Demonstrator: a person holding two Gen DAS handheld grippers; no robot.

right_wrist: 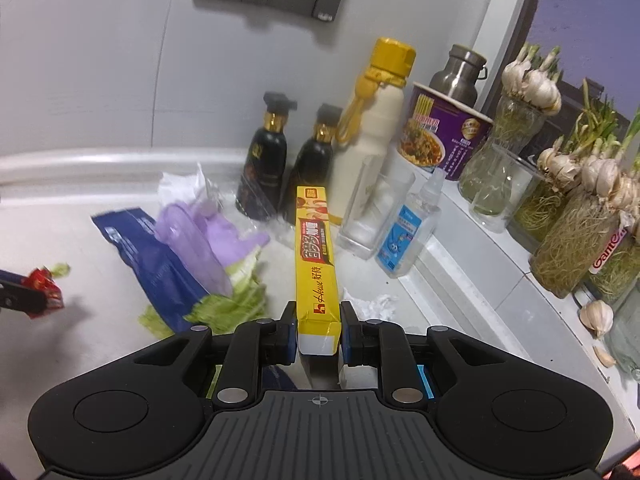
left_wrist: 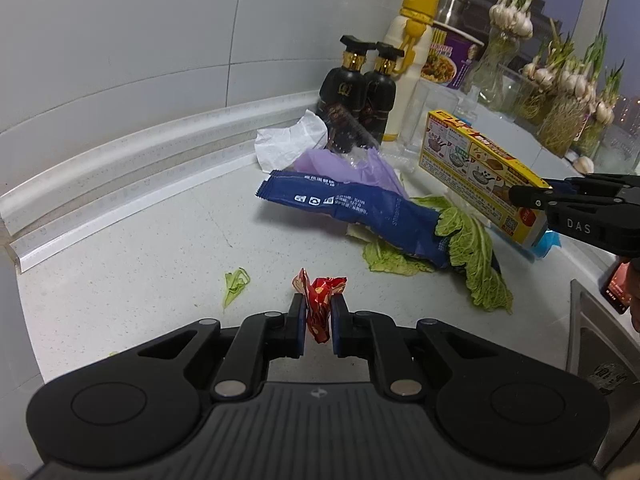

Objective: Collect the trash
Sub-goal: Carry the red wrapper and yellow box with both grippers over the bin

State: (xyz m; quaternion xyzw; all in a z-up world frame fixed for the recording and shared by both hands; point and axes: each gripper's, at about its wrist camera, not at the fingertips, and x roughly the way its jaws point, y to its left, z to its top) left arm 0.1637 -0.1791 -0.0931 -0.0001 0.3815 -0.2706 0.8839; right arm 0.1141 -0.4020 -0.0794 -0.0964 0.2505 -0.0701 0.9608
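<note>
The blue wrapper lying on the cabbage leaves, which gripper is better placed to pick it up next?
Neither is free: the left gripper is shut on the red wrapper and the right gripper on the yellow box. Once emptied, probably the left, since the blue wrapper lies straight ahead of it.

Countertop (left_wrist: 140,248): pale, speckled, matt stone-like surface. Red wrapper (left_wrist: 318,300): crinkled glossy foil. Yellow box (right_wrist: 316,248): printed cardboard, slight sheen. Blue packet (left_wrist: 360,212): smooth plastic film. Purple bag (right_wrist: 200,232): thin translucent plastic. Flask (right_wrist: 460,68): brushed metal. Both grippers: matt black plastic.
</note>
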